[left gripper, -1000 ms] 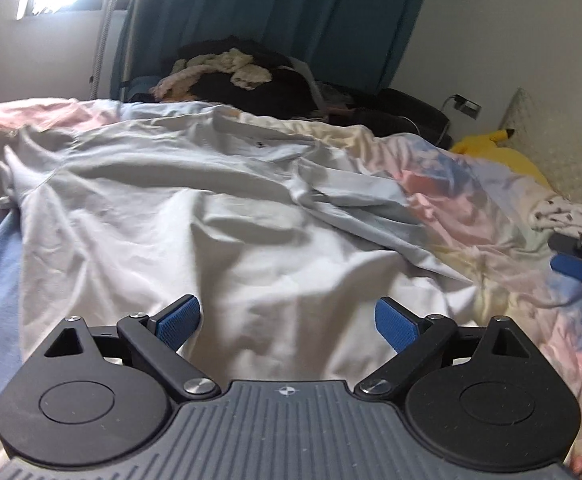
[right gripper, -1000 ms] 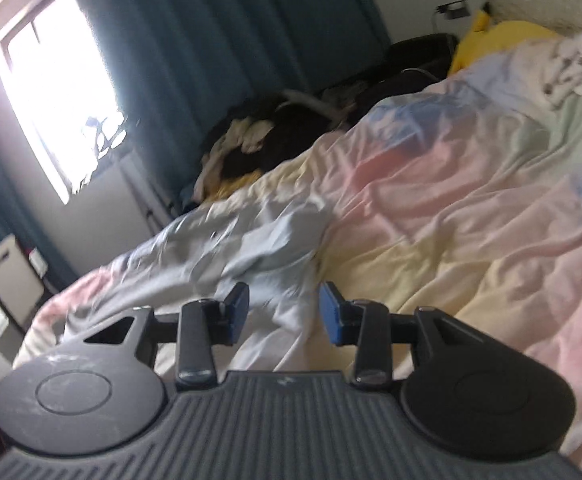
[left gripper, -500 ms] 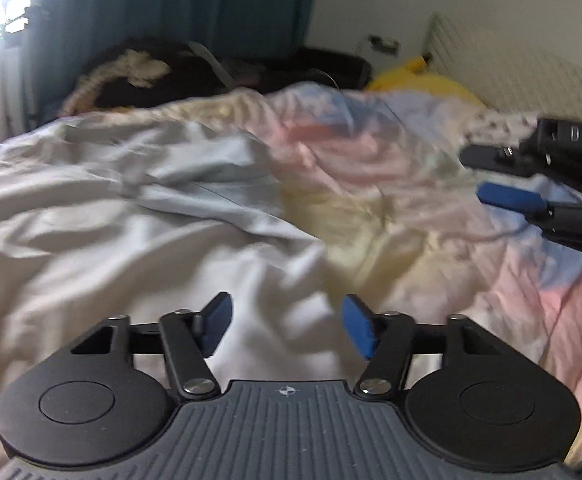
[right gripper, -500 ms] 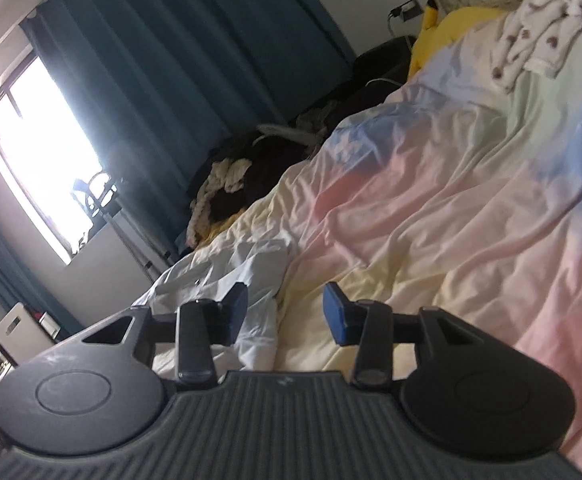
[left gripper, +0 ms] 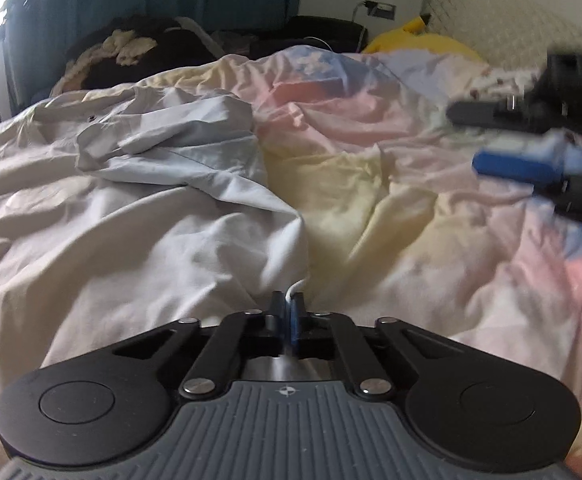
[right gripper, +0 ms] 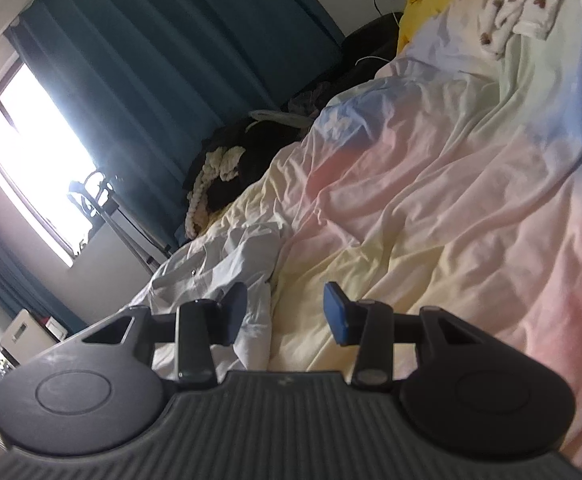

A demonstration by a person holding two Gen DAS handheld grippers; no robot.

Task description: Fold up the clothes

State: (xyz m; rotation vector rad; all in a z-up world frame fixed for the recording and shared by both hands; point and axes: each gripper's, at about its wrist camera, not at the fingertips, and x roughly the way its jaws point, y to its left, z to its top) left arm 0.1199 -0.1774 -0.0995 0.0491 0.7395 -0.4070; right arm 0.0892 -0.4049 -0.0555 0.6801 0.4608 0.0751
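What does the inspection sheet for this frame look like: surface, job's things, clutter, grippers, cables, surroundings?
Surface: bed with rumpled pastel duvet.
Job's things: white shirt spread unfolded, one sleeve lying across it.
Clutter: patterned cloth and yellow plush near the headboard; dark clothes pile beyond the bed.
Grippers: left gripper shut on the shirt's edge; right gripper open, holding nothing, above the duvet.
Cables: white cable beside the bed, wall socket with a plug.
Surroundings: teal curtains, bright window.

Right gripper (left gripper: 539,160) blurred, edge-cropped
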